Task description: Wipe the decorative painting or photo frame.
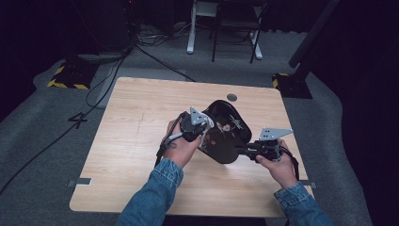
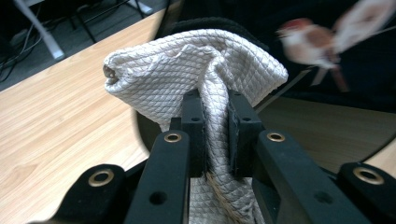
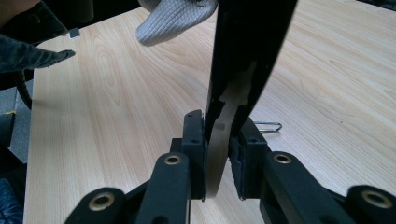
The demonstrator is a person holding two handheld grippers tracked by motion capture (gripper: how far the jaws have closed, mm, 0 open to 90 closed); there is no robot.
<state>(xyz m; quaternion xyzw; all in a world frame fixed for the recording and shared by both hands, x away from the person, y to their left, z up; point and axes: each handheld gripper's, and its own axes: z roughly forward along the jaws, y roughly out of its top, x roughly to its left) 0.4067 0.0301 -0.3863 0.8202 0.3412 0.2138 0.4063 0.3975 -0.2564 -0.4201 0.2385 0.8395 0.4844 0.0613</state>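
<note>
Pinching a white quilted cloth (image 2: 187,74) in my left gripper (image 2: 216,128), I clamp the black tray's (image 1: 225,136) rim with my right gripper (image 3: 217,154), tilted above the table (image 1: 141,122).

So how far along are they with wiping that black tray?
Mid-wipe, it seems. Already done: the right gripper is shut on the rim of the tray, holding it tilted up off the table. In hand: the left gripper is shut on a white cloth held against the tray's dark face. Left: finishing the wipe and laying the tray down. How clean it is, I cannot tell.
</note>
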